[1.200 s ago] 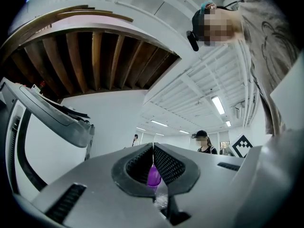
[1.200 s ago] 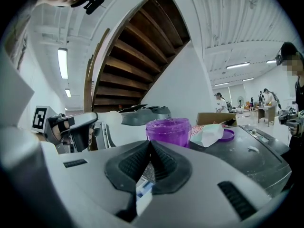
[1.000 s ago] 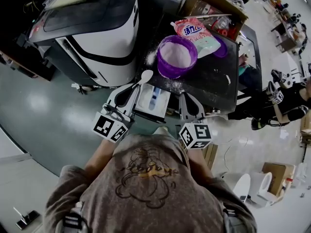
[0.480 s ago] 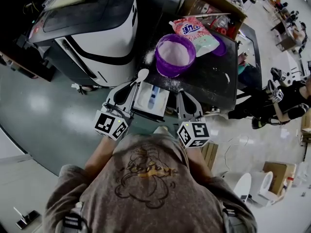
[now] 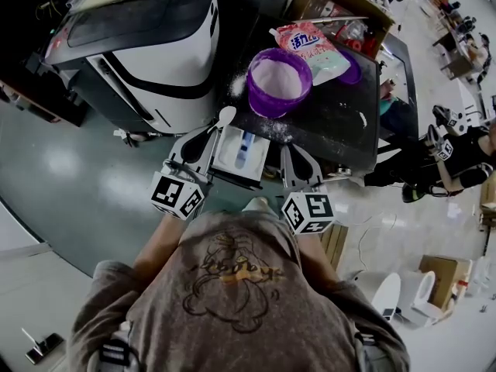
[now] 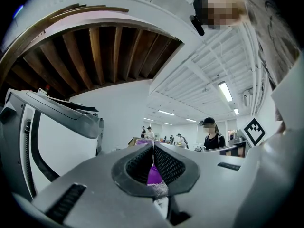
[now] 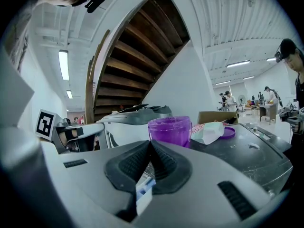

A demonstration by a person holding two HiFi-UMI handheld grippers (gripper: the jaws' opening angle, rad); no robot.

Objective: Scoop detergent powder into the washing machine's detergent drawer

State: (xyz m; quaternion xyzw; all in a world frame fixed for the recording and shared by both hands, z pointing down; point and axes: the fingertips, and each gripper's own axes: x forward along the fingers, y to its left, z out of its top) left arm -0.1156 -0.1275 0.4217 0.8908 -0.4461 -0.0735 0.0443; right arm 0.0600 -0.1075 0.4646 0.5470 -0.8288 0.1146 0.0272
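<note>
The purple tub (image 5: 279,82) of white powder stands on the dark washing machine top (image 5: 333,122), also visible as the purple tub (image 7: 170,129) in the right gripper view. The white detergent drawer (image 5: 242,152) is pulled out in front of it, between my two grippers. My left gripper (image 5: 212,136) is shut on the handle of a white spoon (image 5: 225,118), whose bowl sits by the drawer's far left corner. In its own view the left gripper (image 6: 153,148) has its jaws closed on the thin handle. My right gripper (image 5: 286,151) is shut and holds nothing, right of the drawer; its jaws (image 7: 151,144) meet.
A pink detergent bag (image 5: 310,43) and the purple lid (image 5: 353,73) lie behind the tub. An open cardboard box (image 5: 341,6) sits further back. A large white and black machine (image 5: 155,45) stands to the left. Spilled powder dusts the top near the tub. People stand at the right.
Hardly anything differs. Both grippers stay either side of the drawer, the spoon still beside its far left corner; the whole view has shifted up slightly.
</note>
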